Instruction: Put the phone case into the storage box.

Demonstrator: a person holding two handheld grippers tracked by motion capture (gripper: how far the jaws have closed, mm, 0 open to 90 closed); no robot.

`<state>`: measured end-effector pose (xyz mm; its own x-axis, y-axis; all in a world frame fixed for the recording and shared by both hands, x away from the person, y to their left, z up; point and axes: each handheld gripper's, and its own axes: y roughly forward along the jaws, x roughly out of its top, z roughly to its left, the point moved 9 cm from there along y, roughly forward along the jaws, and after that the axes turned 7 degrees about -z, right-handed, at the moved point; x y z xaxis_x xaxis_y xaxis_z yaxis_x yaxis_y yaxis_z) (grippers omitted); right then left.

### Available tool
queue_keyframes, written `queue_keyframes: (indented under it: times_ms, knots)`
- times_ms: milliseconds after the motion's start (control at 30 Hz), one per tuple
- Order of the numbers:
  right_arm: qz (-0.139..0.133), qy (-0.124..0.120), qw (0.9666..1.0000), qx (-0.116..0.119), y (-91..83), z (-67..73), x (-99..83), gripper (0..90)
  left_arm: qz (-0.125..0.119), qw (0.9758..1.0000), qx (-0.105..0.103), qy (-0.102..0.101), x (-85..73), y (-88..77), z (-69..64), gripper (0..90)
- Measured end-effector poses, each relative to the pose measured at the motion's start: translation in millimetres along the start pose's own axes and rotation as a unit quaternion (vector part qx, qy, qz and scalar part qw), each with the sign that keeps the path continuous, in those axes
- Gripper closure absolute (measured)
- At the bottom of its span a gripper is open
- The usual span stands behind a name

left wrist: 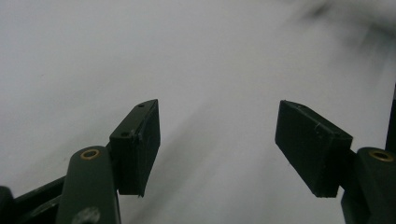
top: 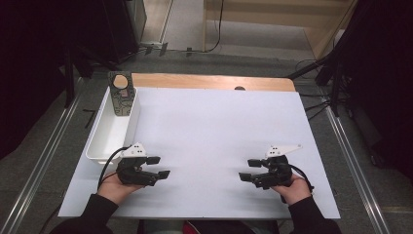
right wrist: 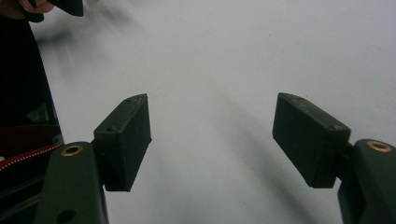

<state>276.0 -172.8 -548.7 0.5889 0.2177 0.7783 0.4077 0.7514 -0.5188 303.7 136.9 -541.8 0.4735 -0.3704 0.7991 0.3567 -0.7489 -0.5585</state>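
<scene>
The nearest thing to work on is the patterned board (top: 120, 93), a dark flat piece with a round hole near its top, which leans upright against the far end of the white tray (top: 99, 146) at the left edge of the worktop (top: 219, 131). It stands well apart from both grippers.

The likely trouble is in reaching it. The board is propped rather than lying flat, so a nudge from one finger before the other makes contact could tip it down into the tray or over the far wall. The tray looks light and might slide on the white sheet if the left gripper (top: 161, 166) catches its rim. The cable trailing from that gripper runs close by the tray's near corner and could snag there.

The left gripper rests low over the sheet near the tray's near end, its fingers (left wrist: 137, 144) spread about halfway and released, with bare white surface between them. The right gripper (top: 247, 169), on the other side of the worktop, is the same: fingers (right wrist: 125, 140) parted and empty. The board's pattern is too small to make out, possibly printed circuitry.
</scene>
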Motion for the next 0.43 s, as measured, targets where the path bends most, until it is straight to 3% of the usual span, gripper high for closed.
queue_keyframes:
  times_ms: [433]
  knots:
    - [0.001,0.001,1.0000,0.001,0.3,0.1,0.1,26.8,-0.007,1.0000,-0.005,0.000,2.1,-1.8,-1.1,30.8]
